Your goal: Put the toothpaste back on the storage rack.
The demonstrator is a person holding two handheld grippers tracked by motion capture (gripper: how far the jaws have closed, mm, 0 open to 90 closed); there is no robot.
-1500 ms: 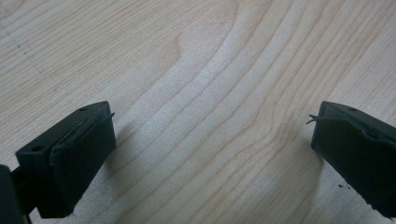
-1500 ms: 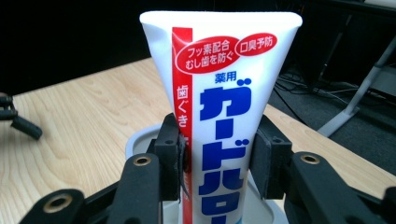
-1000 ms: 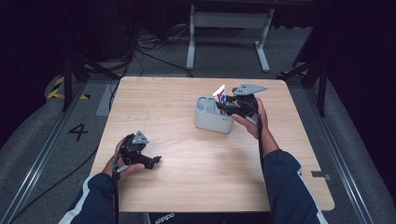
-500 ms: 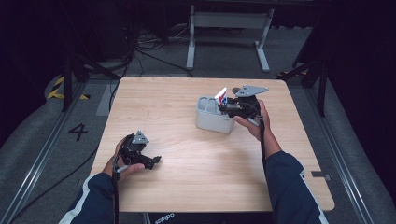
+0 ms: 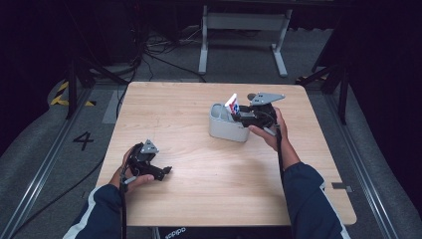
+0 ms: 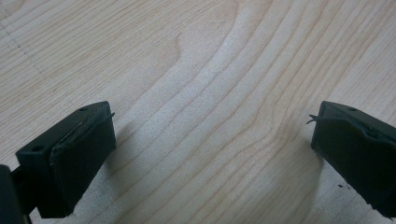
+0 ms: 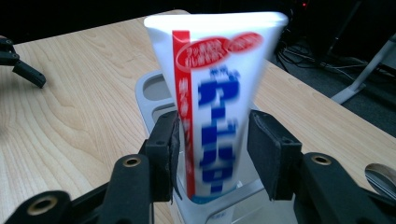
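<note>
The tube (image 7: 215, 102) stood in the grey holder (image 5: 224, 130) at the table's (image 5: 199, 199) far right, the right gripper (image 7: 212, 154) closed around it; lower it straight, then release. Left gripper (image 6: 210, 149) sat apart, empty, near left

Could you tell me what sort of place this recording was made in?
Probably a lab or studio recording bay, not a home: a bare wooden table ringed by dark curtains, loose cables across grey flooring, and a floor number 4.
</note>
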